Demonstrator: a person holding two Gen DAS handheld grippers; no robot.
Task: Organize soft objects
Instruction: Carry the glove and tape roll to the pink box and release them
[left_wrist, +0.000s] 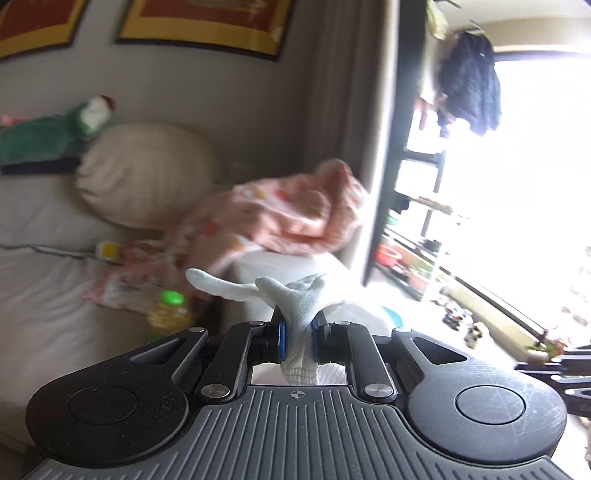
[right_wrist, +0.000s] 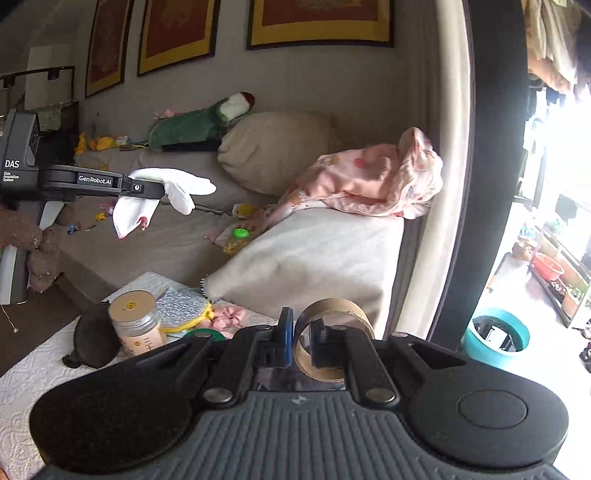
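My left gripper (left_wrist: 298, 334) is shut on a white knit glove (left_wrist: 291, 295) and holds it in the air in front of the sofa; the glove's fingers stick out forward. The same gripper (right_wrist: 155, 190) and glove (right_wrist: 177, 186) show at the left of the right wrist view, above the sofa seat. My right gripper (right_wrist: 300, 341) is shut on the wall of a brown cardboard tape roll (right_wrist: 332, 317), one finger inside the ring. A pink patterned blanket (right_wrist: 373, 181) lies crumpled on the sofa's right end, next to a beige cushion (right_wrist: 277, 151) and a green plush toy (right_wrist: 199, 125).
A low table with a white cloth (right_wrist: 44, 369) holds a lidded jar (right_wrist: 135, 325), a dark lump and a yellow-rimmed pad. A green-capped bottle (right_wrist: 238, 238) lies on the sofa seat. A teal bucket (right_wrist: 495, 338) stands on the floor at right. Small toys line the sofa back.
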